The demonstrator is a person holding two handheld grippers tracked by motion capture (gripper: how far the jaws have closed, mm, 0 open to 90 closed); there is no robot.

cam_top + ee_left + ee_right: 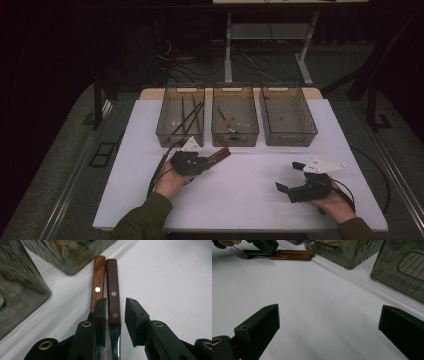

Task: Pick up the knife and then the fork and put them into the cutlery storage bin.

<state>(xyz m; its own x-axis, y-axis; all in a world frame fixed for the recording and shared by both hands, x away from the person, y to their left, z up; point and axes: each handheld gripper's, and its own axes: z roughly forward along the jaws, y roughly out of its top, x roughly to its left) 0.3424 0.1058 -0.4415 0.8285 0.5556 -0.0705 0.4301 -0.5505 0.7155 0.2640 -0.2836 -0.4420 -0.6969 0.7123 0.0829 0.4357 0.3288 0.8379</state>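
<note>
Straddling 1 wooden-handled utensil (114,300), the left claw (115,315) gapes; dark sticks (187,119) fill the left bin (162,120).

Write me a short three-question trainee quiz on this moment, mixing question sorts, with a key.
1. True or false: the left gripper has its jaws on either side of one of the two wooden-handled utensils lying side by side on the white table.
2. How many grey bins stand in a row at the far side of the table? A) two B) three C) four
3. Fill in: the right gripper has its jaws wide ____ over bare table.

Key:
1. True; a gap shows beside the right jaw, so no firm pinch yet.
2. B
3. open
</note>
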